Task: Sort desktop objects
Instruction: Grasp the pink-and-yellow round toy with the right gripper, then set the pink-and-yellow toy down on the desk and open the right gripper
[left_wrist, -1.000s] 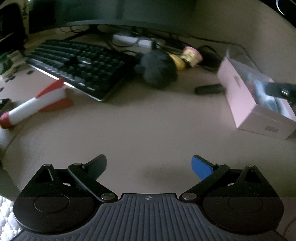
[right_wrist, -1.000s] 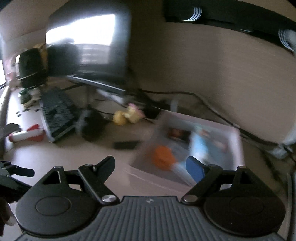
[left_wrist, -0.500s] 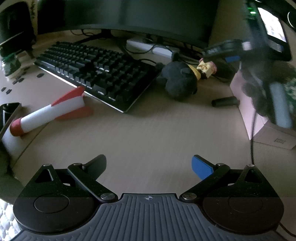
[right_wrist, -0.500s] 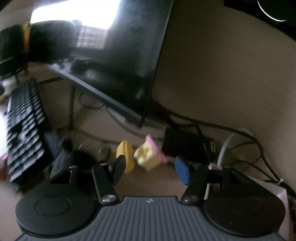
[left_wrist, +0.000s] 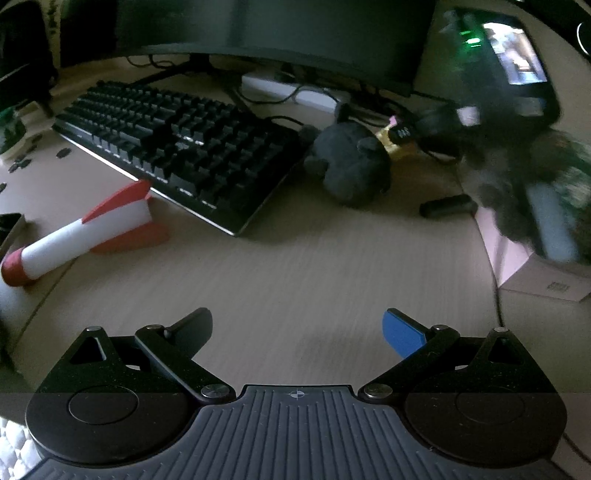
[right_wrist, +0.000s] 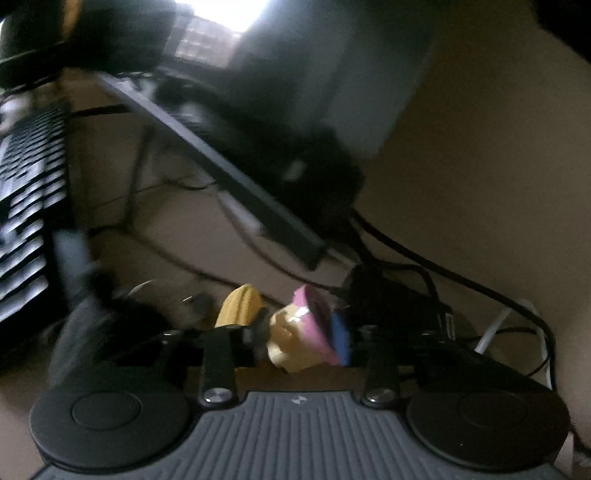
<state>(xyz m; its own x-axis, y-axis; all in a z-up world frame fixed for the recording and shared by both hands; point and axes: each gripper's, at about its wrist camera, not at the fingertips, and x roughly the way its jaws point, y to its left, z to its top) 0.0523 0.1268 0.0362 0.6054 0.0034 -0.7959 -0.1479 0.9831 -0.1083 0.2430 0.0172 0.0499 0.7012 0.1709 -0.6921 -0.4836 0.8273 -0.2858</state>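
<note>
R tongs (right_wrist: 301, 338) closed on a small cream toy w/ pink top (right_wrist: 299, 332): black finger on its left side, blue pad on its right, toy pinched between them just above the worktop (right_wrist: 177, 229). A yellow toy (right_wrist: 240, 304) sits just beside it to the left, touching or nearly so; blur makes it hard to tell. Behind them: black cables (right_wrist: 424, 251), a dark adapter block (right_wrist: 391, 299), then the monitor's lower edge (right_wrist: 221, 173) slanting across the view.

L tongs (left_wrist: 297, 330) spread wide, nothing between them, hovering over bare worktop (left_wrist: 295, 266). Further out on the left, a red-and-white rocket toy (left_wrist: 85, 232) lies on its side. Beyond it, a black keyboard (left_wrist: 177, 147) set at an angle. Right of the keyboard, a dark plush (left_wrist: 351, 166), just beside the keyboard's corner. A small black stick-shaped item (left_wrist: 448, 205) lies near the plush's right. At the right edge, a pink box (left_wrist: 532, 273); the other hand's rig over it is blurred. Far back: white power strip (left_wrist: 295, 92) under the monitor (left_wrist: 277, 33).
</note>
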